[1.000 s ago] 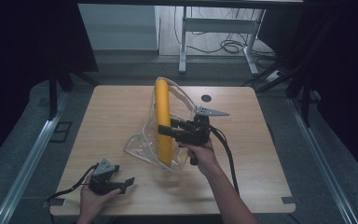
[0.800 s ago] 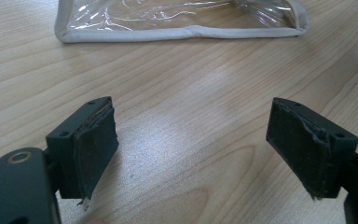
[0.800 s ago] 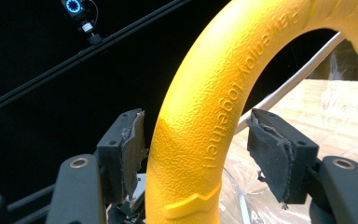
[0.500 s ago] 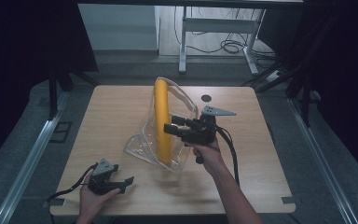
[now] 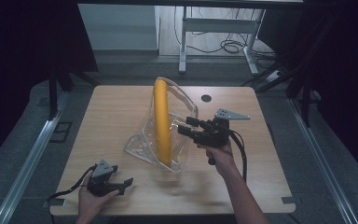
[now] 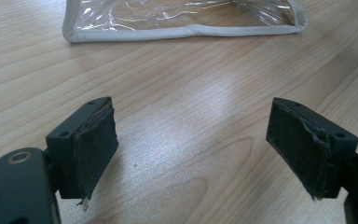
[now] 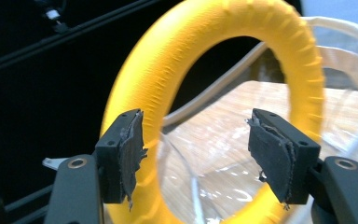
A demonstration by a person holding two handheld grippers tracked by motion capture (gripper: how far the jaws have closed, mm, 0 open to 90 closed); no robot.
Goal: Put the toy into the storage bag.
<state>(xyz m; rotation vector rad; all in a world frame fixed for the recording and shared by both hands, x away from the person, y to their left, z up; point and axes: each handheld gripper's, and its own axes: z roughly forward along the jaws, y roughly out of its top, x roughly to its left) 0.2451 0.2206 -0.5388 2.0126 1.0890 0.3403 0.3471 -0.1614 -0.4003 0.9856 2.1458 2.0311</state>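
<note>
High view: the yellow ring (image 5: pixel 161 122) stands on edge inside the clear bag (image 5: pixel 182 115) at mid-table; right gripper (image 5: pixel 184 127), just beside the ring and far nearer than the left gripper (image 5: pixel 126 183), has just opened its jaws, nothing between them; left's jaws gape wide

Yellow ring (image 5: pixel 161 122) upright in clear bag (image 5: pixel 145 145); right tongs (image 5: pixel 184 127) beside it — open.

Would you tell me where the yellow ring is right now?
In the high view the yellow ring stands on edge inside the clear plastic bag at the middle of the wooden table, just left of the right gripper.
</note>
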